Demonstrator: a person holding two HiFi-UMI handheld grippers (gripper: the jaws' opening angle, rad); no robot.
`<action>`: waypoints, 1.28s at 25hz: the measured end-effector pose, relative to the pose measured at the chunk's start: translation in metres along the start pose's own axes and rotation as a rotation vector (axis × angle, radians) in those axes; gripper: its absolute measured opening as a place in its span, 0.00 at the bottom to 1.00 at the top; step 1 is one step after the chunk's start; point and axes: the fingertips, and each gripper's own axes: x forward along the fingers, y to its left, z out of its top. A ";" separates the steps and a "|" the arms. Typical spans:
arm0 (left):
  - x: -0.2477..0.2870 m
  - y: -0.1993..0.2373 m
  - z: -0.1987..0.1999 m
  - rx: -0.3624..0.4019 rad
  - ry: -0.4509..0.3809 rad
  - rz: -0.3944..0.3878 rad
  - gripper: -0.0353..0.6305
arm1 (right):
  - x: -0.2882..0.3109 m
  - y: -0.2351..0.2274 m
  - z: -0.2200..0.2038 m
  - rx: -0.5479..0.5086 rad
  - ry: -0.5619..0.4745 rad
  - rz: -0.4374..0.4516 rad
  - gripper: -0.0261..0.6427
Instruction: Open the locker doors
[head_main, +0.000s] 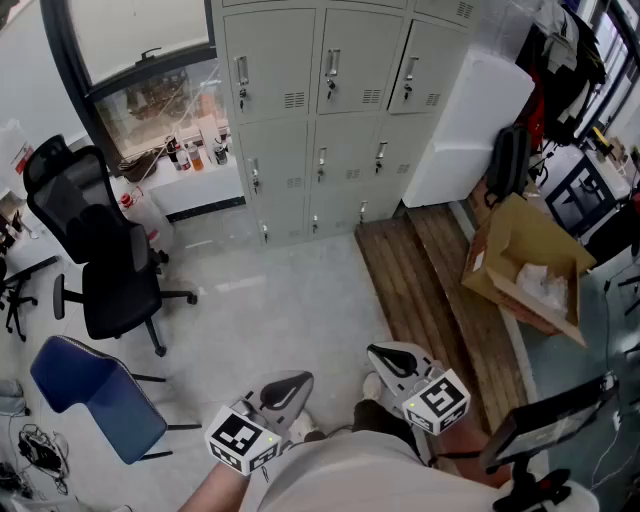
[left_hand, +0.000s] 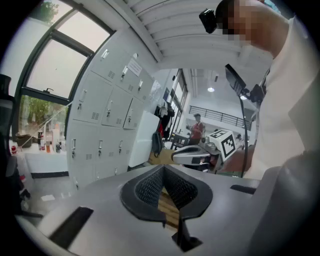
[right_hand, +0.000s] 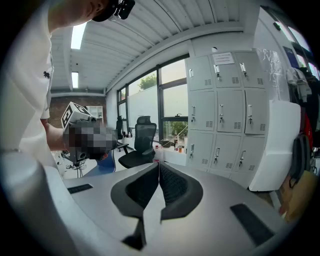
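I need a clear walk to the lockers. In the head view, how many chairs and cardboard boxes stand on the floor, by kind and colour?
Black office chair: 1
Blue chair: 1
Open cardboard box: 1
Total: 3
A cut-off black base at the left edge is left out.

Far off, the lockers (head_main: 330, 110) are pale grey. To the left are a black office chair (head_main: 105, 260) and a blue chair (head_main: 95, 395), to the right brown planks (head_main: 420, 290) and a tan cardboard box (head_main: 525, 265). Near, the left gripper (left_hand: 163, 168) and right gripper (right_hand: 159, 164) are light grey with black pads and black-and-white chequered cubes.
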 end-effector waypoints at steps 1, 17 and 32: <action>0.008 -0.001 0.005 0.012 -0.007 -0.005 0.07 | 0.000 -0.006 0.002 -0.001 -0.005 -0.006 0.07; 0.150 -0.040 0.047 0.055 0.009 0.001 0.07 | -0.059 -0.142 -0.005 -0.001 -0.069 -0.035 0.07; 0.278 -0.015 0.069 0.032 0.034 0.027 0.07 | -0.060 -0.279 -0.042 0.081 -0.057 -0.019 0.07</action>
